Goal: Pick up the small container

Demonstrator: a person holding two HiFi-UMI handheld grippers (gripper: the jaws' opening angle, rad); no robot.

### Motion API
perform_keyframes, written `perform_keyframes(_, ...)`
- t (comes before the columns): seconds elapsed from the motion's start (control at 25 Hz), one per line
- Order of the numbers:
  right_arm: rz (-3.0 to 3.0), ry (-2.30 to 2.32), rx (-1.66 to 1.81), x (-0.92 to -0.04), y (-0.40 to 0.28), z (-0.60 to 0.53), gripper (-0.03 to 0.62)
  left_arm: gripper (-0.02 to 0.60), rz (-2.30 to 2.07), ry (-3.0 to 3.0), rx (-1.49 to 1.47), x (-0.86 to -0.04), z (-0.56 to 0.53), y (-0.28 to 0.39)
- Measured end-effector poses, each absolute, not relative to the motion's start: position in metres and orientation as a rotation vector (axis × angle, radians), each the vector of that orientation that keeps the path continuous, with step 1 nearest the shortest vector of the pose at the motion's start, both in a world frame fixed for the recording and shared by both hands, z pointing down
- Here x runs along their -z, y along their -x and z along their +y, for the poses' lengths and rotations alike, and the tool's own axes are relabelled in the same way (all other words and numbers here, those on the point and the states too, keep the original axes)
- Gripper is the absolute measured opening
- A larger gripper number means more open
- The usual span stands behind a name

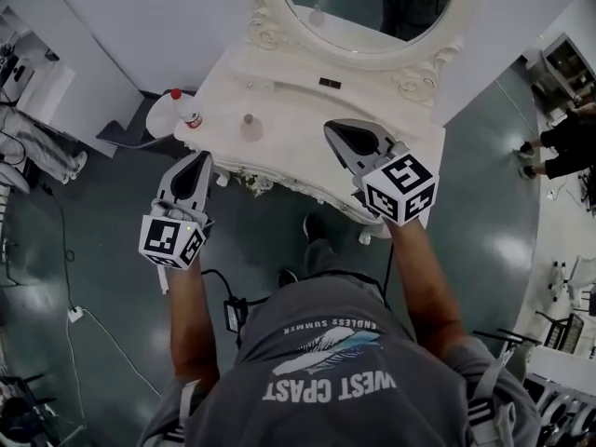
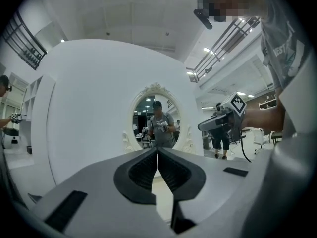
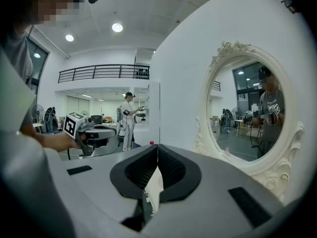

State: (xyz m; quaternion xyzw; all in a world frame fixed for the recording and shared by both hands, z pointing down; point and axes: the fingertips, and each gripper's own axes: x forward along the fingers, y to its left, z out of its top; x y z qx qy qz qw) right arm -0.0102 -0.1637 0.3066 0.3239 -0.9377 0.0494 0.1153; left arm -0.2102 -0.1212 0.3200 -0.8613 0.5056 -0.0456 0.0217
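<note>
Left gripper (image 1: 198,159), right gripper (image 1: 332,129) — both closed — one bottle (image 1: 185,109), seemingly one small container (image 1: 250,127).

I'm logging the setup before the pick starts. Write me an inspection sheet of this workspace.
Surface: white ornate dressing table under an oval mirror.
Job's things: small clear container standing on the table, untouched.
Clutter: red-capped bottle at the table's left edge; small dark item near the mirror.
Grippers: left gripper and right gripper both shut, empty, apart from the container.
Cables: one hanging by the left arm; one across the floor.
Surroundings: grey floor; a bystander at right.
</note>
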Motion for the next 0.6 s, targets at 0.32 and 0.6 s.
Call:
perform_keyframes(0.32,-2.746,-0.822,-0.214,-0.339,0.035,-0.222,0.026,0.020,1.651,2.666,0.191,-0.354,-0.172,0.225)
perform_keyframes(0.6,-2.722,-0.761,-0.259,-0.359,0.047,-0.270,0.026,0.021,1.691,2.704,0.227,-0.389,-0.219,0.228)
